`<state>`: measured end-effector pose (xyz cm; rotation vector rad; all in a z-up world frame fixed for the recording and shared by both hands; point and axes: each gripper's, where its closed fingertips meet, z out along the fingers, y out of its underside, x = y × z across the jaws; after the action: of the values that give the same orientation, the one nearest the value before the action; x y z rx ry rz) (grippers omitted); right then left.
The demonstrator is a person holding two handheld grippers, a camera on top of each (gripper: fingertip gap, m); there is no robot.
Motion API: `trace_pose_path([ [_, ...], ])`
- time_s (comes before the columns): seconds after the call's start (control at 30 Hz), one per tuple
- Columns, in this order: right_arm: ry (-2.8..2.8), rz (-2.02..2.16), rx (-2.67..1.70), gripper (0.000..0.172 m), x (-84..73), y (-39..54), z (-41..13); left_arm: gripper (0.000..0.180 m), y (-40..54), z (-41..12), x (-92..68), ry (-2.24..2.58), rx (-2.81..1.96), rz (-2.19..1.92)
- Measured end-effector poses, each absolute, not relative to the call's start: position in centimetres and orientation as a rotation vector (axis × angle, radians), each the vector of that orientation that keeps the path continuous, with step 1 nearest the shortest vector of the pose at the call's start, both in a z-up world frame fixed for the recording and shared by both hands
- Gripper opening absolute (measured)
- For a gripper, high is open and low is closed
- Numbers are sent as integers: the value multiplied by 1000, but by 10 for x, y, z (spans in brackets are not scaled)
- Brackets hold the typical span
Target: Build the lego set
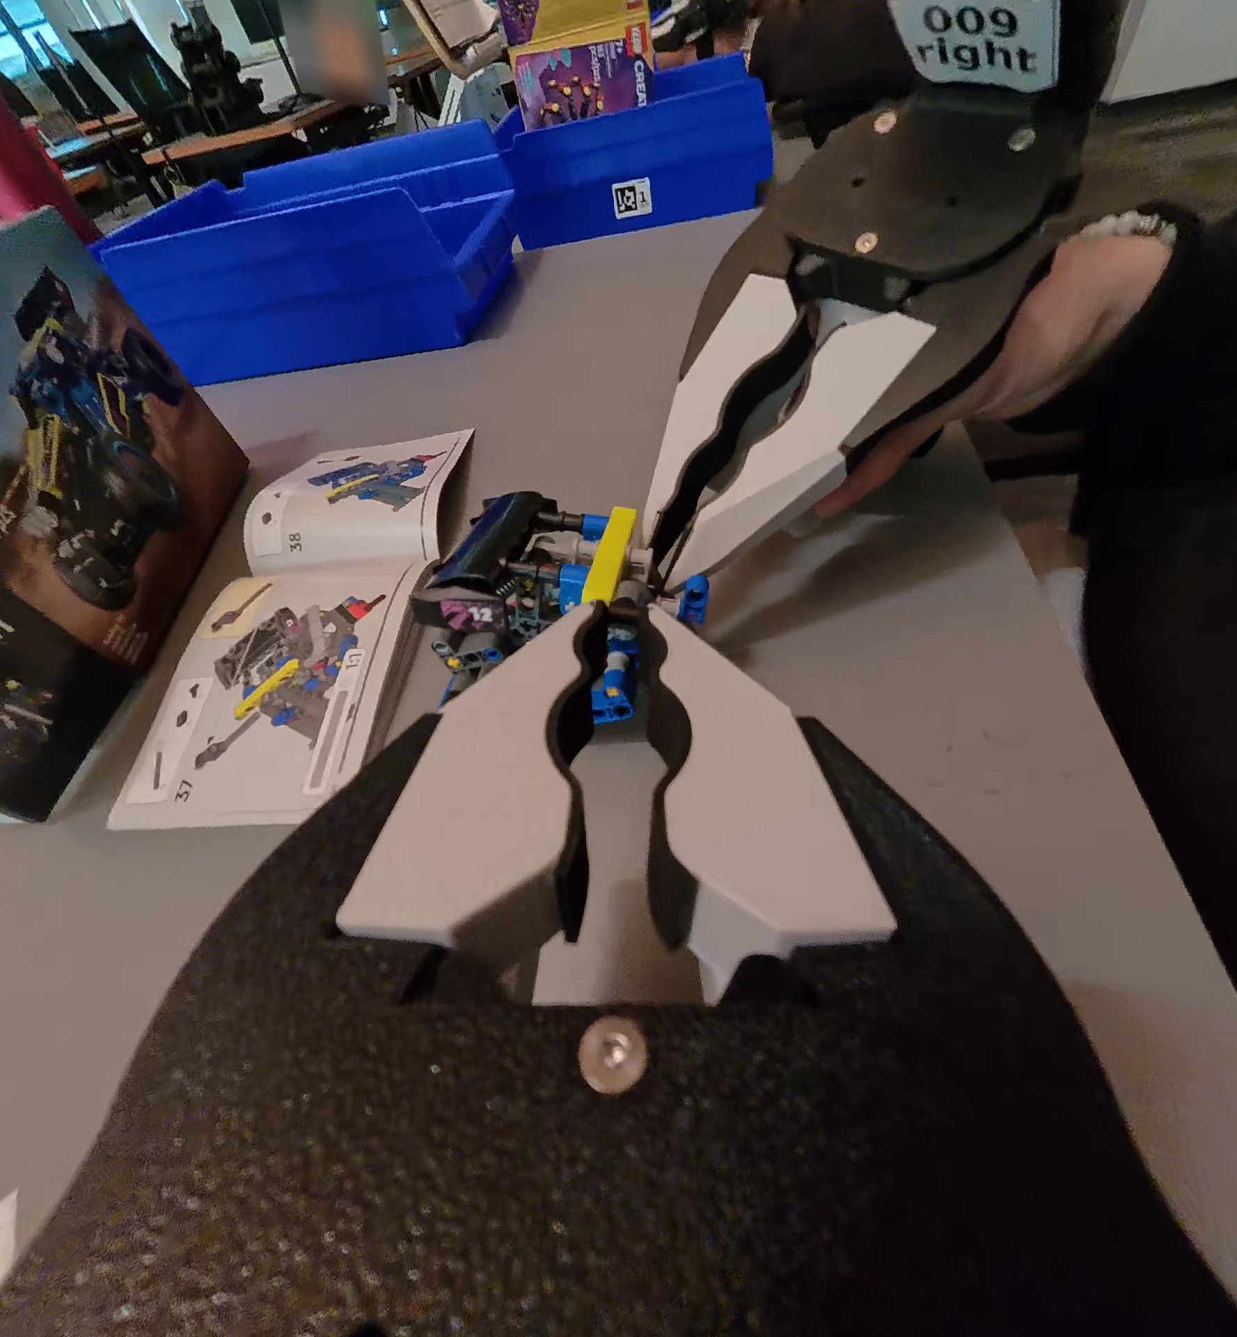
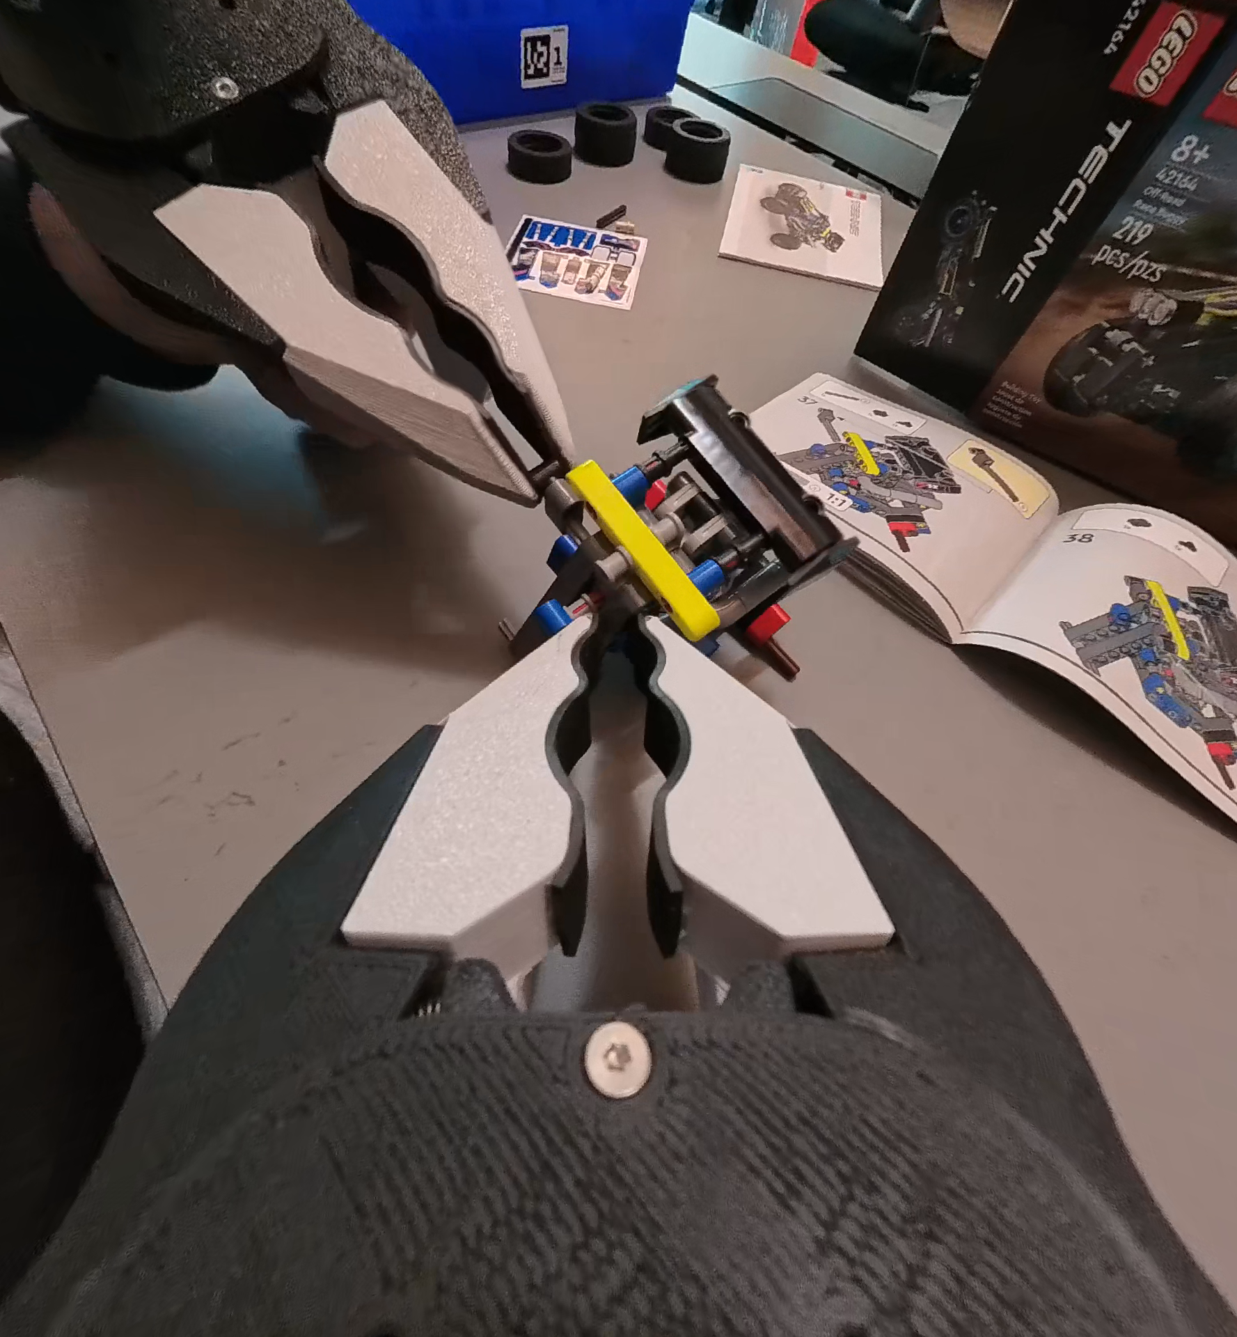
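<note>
Brick model [image 2: 680, 528] sits mid-table beside the open booklet [image 2: 1035, 550], both grippers pinching it: left gripper [image 1: 619, 611], right gripper [image 2: 619, 622]. Grey table [image 2: 239, 651] lies bare toward the near edge; blue bins [image 1: 326, 275] line the far side.

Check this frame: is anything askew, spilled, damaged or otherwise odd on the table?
Nothing looks spilled or broken. The brick model is tipped on its side, pinched at its near end between the left gripper and the right gripper. The booklet lies open, one page curling up. Four tyres stand loose near the blue bin.
</note>
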<state>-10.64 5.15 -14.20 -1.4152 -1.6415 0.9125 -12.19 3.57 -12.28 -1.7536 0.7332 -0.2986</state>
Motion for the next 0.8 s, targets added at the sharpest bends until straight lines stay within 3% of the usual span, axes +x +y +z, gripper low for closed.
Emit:
trace_pose_path([
  [0.8,-1595,833,-1468,2,-110,57,-145,5,44,-136,-128,646,-1905,-314],
])
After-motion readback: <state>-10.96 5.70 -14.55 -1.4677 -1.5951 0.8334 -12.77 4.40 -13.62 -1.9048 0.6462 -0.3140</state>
